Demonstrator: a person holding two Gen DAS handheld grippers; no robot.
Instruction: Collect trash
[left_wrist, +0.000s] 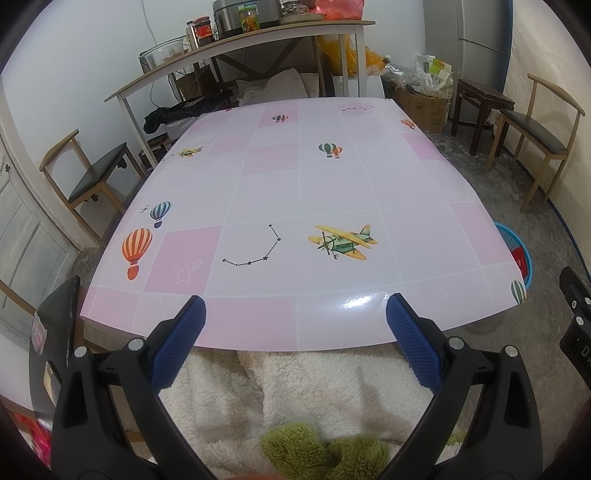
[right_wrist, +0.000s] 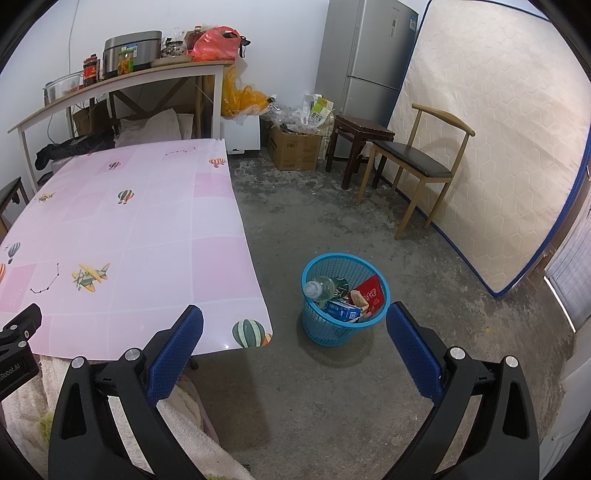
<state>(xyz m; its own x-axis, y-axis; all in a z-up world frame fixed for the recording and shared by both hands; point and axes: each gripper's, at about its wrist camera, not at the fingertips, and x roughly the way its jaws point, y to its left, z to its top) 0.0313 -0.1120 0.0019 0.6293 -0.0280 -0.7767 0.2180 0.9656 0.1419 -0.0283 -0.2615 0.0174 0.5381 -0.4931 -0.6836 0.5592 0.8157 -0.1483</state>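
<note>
A blue mesh waste basket (right_wrist: 314, 328) stands on the concrete floor to the right of the table; its rim (left_wrist: 524, 254) peeks past the table's right edge in the left wrist view. Inside it lie a clear plastic bottle (right_wrist: 320, 288), a blue carton (right_wrist: 343, 309) and a red packet (right_wrist: 369, 293). The pink and white table top (left_wrist: 295, 184) with balloon and plane prints carries no trash. My left gripper (left_wrist: 295, 314) is open over the table's near edge, holding nothing. My right gripper (right_wrist: 294, 321) is open above the floor, just in front of the basket, also holding nothing.
Wooden chairs stand left (left_wrist: 92, 177) and right (right_wrist: 417, 158) of the table. A long side table (right_wrist: 110, 85) with jars and a cooker lines the back wall. A cardboard box (right_wrist: 293, 147), a dark stool (right_wrist: 360, 136), a fridge (right_wrist: 365, 55) and a leaning mattress (right_wrist: 491, 147) fill the right side.
</note>
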